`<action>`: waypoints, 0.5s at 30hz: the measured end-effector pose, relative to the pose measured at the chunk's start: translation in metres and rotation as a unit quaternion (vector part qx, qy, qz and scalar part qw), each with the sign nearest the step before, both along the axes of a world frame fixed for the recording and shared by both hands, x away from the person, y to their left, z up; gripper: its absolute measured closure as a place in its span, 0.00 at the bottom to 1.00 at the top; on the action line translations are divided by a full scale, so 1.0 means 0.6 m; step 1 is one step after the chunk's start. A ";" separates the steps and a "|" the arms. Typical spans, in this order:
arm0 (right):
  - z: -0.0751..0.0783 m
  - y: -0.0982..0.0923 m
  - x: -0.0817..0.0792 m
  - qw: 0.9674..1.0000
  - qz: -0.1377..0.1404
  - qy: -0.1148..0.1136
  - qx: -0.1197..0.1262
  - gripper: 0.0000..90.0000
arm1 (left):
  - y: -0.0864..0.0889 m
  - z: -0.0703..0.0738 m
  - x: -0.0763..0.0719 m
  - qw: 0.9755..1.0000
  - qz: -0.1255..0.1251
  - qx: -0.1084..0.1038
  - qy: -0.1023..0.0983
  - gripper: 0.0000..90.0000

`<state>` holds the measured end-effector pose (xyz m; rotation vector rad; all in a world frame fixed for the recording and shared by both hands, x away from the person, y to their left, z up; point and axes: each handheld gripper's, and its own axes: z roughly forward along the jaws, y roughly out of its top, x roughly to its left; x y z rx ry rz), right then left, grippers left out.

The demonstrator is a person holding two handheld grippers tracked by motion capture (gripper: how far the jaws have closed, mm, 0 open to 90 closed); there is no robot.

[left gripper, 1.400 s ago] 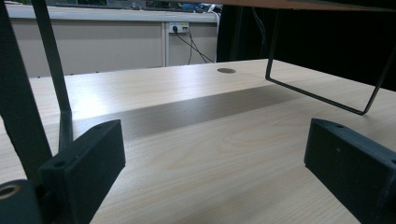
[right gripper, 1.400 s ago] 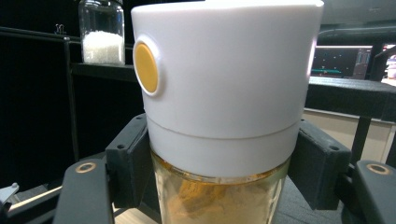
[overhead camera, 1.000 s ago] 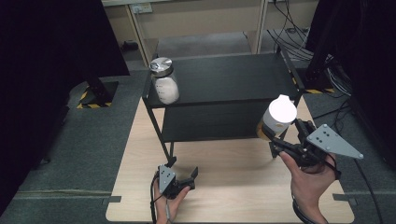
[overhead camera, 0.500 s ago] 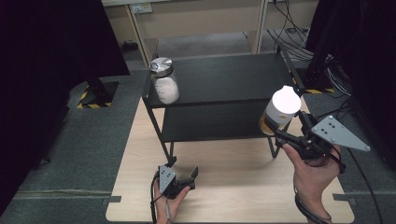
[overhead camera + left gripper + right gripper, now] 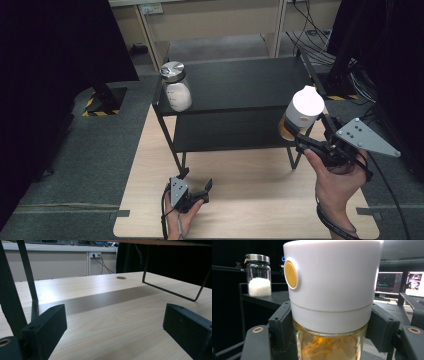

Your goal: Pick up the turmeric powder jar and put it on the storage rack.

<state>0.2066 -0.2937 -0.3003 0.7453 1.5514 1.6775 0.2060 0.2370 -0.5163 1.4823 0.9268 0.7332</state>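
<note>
My right gripper [image 5: 299, 134] is shut on a glass jar [image 5: 302, 114] with a tall white lid and orange powder inside. It holds the jar upright in the air, beside the right end of the black two-tier shelf [image 5: 250, 80]. In the right gripper view the jaws press on both sides of the jar [image 5: 332, 290], just under the lid. On the shelf's top left corner stands a glass jar of white grains [image 5: 176, 87] with a metal lid, which the right gripper view has at its far left [image 5: 259, 277]. My left gripper [image 5: 196, 179] rests on the wooden table [image 5: 240, 215], open, with nothing between its jaws [image 5: 115, 325].
The shelf's thin black legs [image 5: 172, 293] stand on the table ahead of the left gripper. A dark lower tier [image 5: 230, 131] lies under the shelf top. Cables [image 5: 320, 45] trail on the floor behind, and monitors [image 5: 398, 282] glow at the right.
My right gripper has risen a little with the white-lidded jar and drifted slightly right. The left gripper has stayed where it was.
</note>
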 end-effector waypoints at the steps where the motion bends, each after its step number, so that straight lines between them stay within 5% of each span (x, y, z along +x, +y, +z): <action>1: 0.001 0.000 0.000 1.000 0.000 -0.001 0.000 0.34 | 0.000 0.000 0.000 1.000 0.000 0.000 0.000 0.05; 15: 0.016 0.002 0.004 1.000 0.000 -0.001 0.002 0.34 | 0.000 0.000 0.000 1.000 0.000 -0.001 0.001 0.05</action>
